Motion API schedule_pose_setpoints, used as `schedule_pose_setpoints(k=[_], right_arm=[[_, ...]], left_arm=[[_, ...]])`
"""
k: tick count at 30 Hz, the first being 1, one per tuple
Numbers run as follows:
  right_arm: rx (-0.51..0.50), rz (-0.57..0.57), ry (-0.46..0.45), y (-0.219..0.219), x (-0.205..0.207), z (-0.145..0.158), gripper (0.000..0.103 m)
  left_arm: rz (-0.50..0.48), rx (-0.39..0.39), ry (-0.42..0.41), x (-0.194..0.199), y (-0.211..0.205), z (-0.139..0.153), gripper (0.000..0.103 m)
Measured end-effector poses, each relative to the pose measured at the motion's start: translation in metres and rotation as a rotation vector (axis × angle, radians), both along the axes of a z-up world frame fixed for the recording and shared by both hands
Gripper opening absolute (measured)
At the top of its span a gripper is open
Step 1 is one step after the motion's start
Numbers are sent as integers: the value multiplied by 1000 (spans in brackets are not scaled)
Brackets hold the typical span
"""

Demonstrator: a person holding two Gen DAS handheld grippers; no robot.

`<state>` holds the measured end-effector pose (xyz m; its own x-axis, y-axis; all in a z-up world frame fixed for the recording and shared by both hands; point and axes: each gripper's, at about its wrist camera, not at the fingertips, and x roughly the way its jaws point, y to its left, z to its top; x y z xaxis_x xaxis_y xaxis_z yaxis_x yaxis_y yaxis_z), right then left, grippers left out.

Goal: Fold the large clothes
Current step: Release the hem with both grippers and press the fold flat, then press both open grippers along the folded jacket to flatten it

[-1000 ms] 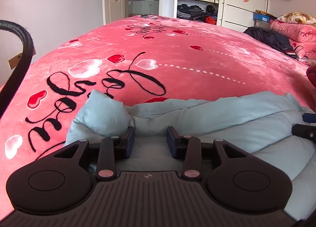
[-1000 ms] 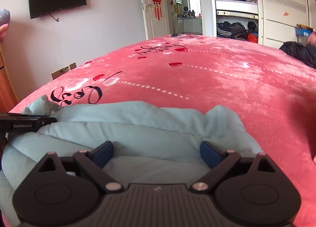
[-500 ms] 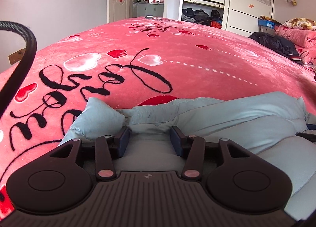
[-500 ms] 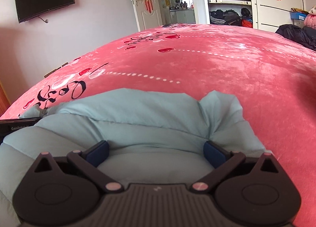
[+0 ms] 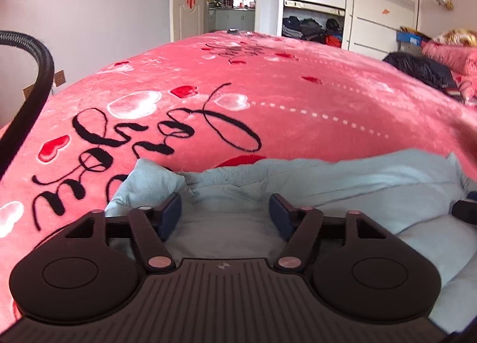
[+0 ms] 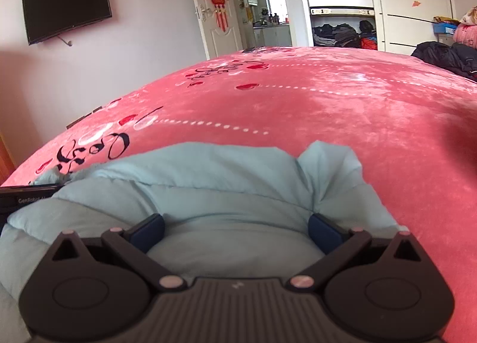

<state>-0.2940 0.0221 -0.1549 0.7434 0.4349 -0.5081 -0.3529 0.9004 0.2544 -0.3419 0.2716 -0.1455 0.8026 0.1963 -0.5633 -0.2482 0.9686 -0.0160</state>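
Observation:
A pale blue padded garment (image 5: 342, 182) lies folded on the pink bed blanket (image 5: 298, 98). My left gripper (image 5: 225, 213) sits over its left end, jaws opening, with the cloth lying loose between the blue pads (image 5: 170, 212) and not pressed. One corner of the garment sticks up at the left. In the right wrist view the same garment (image 6: 208, 182) fills the foreground. My right gripper (image 6: 235, 231) stands wide open over its right end, cloth bulging between the fingers without being pinched. The other gripper's tip (image 6: 26, 197) shows at the left edge.
The pink blanket (image 6: 342, 110) with hearts and black script stretches far ahead. A dark jacket (image 5: 423, 68) and pink bedding (image 5: 447, 51) lie at the far right. Beyond stand a wardrobe, an open door and a wall television (image 6: 65, 6). A black hose (image 5: 35, 80) curves at left.
My left gripper's jaws have spread from fairly narrow to wide, letting go of the cloth fold. The right gripper stayed wide open; both views shifted slightly.

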Motion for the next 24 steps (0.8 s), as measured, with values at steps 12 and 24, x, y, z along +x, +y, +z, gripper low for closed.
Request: schedule_pose_setpoints(k=[12, 24], right_arm=[[13, -204, -4, -41, -13, 24, 102], [-33, -232, 28, -37, -1, -1, 102]], left_arm=[[-9, -126, -99, -9, -86, 46, 102], [74, -36, -1, 32, -114, 1, 103]])
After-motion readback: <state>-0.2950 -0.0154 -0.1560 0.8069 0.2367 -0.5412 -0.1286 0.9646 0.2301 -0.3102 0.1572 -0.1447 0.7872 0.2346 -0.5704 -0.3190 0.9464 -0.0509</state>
